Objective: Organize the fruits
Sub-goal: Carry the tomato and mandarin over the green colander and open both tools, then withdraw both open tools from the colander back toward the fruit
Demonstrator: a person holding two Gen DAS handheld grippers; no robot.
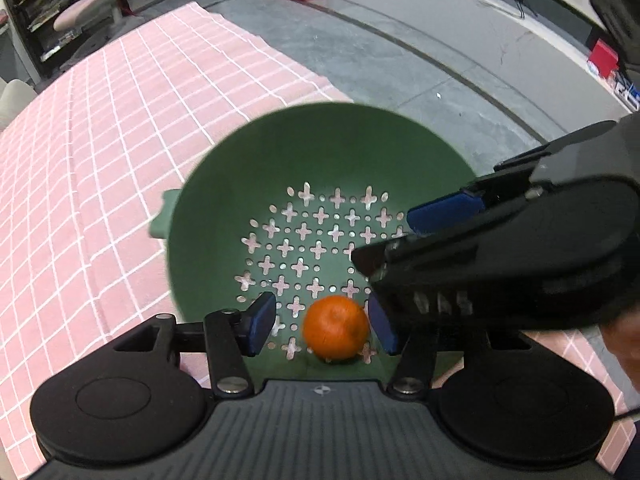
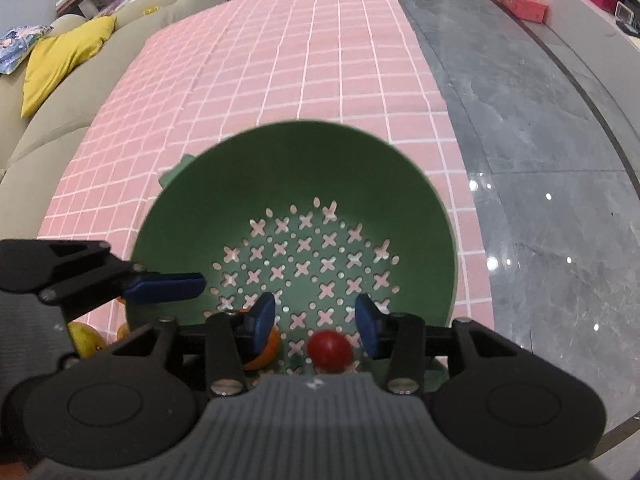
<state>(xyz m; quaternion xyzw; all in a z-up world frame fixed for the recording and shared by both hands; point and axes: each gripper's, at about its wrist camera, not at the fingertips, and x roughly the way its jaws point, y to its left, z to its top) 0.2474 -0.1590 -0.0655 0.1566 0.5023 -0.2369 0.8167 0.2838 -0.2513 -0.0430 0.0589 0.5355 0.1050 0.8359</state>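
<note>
right gripper [image 2: 316,322] beside left gripper [image 1: 320,326]

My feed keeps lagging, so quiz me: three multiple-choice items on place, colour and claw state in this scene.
1. Where does the orange lie?
A. on the pink cloth
B. inside the green colander
C. on the grey floor

2. What colour is the small fruit between the right claw's pads?
A. red
B. yellow
C. purple

3. How does the left claw stand?
A. clamped on the colander's rim
B. shut with nothing in it
C. open, pads clear of the orange

Key: 1 B, it rests on the perforated bottom of the colander. 2 A, it shows red in the right wrist view. 3 C, gaps show on both sides of the orange.
</note>
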